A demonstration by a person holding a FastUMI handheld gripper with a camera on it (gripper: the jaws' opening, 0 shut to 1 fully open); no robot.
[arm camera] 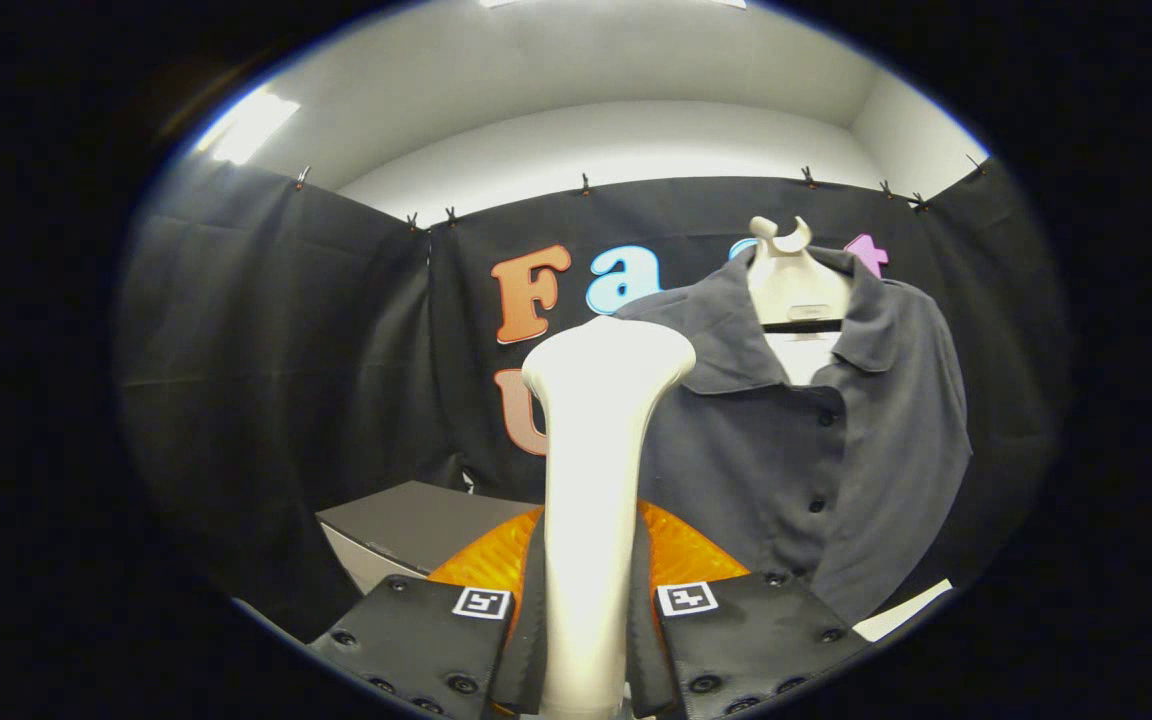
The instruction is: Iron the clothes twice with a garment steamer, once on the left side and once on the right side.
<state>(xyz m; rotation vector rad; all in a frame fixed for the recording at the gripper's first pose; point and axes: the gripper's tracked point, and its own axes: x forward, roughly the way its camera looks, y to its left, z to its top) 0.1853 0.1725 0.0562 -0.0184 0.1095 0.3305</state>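
Note:
A white garment steamer (591,480) stands upright between my fingers, its handle pressed from both sides and its wide head at the top. My gripper (586,610) is shut on the steamer handle. Beyond and to the right of the steamer head hangs a dark grey buttoned shirt (826,440) on a pale hanger form (796,285), collar open, front facing me. The steamer head sits just left of the shirt's left shoulder, and whether it touches the cloth I cannot tell.
A grey box or table top (416,530) lies low to the left behind the fingers. A white strip (901,610) shows below the shirt's hem on the right.

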